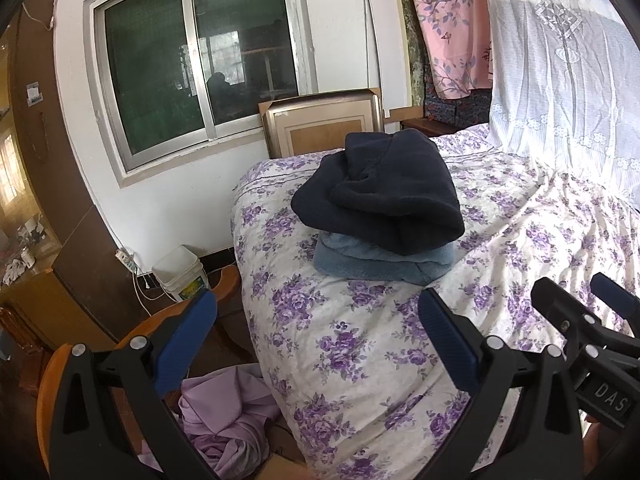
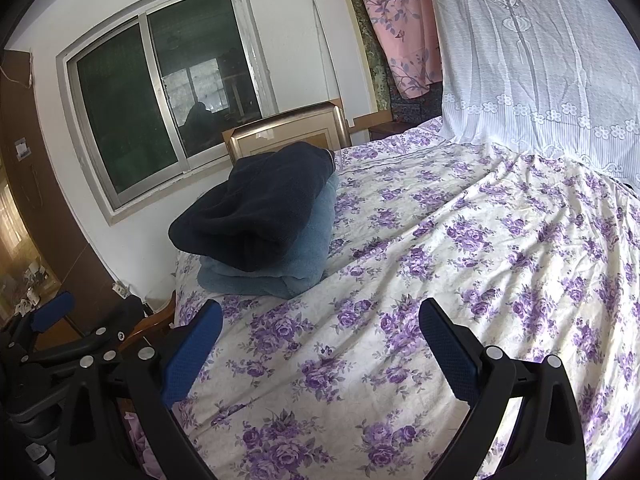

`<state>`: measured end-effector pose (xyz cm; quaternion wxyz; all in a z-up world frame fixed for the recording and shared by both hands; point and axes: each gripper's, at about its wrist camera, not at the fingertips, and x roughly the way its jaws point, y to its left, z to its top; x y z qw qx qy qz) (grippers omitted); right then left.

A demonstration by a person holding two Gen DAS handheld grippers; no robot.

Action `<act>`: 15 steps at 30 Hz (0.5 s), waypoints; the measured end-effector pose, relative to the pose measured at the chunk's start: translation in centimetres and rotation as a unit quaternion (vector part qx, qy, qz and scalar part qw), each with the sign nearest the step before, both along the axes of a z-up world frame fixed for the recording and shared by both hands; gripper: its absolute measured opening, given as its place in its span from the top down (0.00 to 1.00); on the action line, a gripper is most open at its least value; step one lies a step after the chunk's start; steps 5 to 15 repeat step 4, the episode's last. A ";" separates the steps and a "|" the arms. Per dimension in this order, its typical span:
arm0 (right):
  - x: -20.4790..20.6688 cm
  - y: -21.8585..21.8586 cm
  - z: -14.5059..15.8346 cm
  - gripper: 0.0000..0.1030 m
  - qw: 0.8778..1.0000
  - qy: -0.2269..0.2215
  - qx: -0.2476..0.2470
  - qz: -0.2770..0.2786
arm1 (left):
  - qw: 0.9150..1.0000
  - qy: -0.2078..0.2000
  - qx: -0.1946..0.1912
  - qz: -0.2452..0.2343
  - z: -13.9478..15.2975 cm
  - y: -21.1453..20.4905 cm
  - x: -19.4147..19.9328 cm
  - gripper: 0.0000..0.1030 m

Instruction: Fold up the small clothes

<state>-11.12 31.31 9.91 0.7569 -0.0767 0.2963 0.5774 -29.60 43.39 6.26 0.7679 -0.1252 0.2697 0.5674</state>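
Left gripper [image 1: 318, 344]: blue-padded fingers [image 1: 450, 342] held wide apart, nothing between them, positioned over the bed's near corner. Right gripper [image 2: 320, 354]: blue-padded fingers [image 2: 448, 350] likewise spread and empty, above the purple-flowered white bedspread [image 2: 460, 264]. Folded dark navy fleece garment [image 1: 384, 190] stacked on a folded light blue fleece garment [image 1: 376, 262], set ahead on the bedspread. Crumpled lilac cloth [image 1: 228, 416] noted on a wooden chair [image 1: 50, 384] beside the bed. White plastic bucket [image 1: 182, 274] seen under the window [image 1: 196, 60].

A white bucket [image 1: 182, 274] stands below the window [image 1: 196, 64], beside perhaps a wooden chair [image 1: 52, 376].
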 end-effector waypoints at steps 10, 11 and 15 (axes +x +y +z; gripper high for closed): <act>0.0 0.0 0.0 0.04 1.000 -0.002 -0.001 0.000 | 1.000 -0.006 -0.008 -0.006 0.0 0.5 0.0 0.05; 0.0 0.0 0.0 0.04 1.000 -0.002 -0.001 0.000 | 1.000 -0.006 -0.008 -0.006 0.0 0.5 0.0 0.05; 0.0 0.0 0.0 0.04 1.000 -0.002 -0.001 0.000 | 1.000 -0.006 -0.008 -0.006 0.0 0.5 0.0 0.05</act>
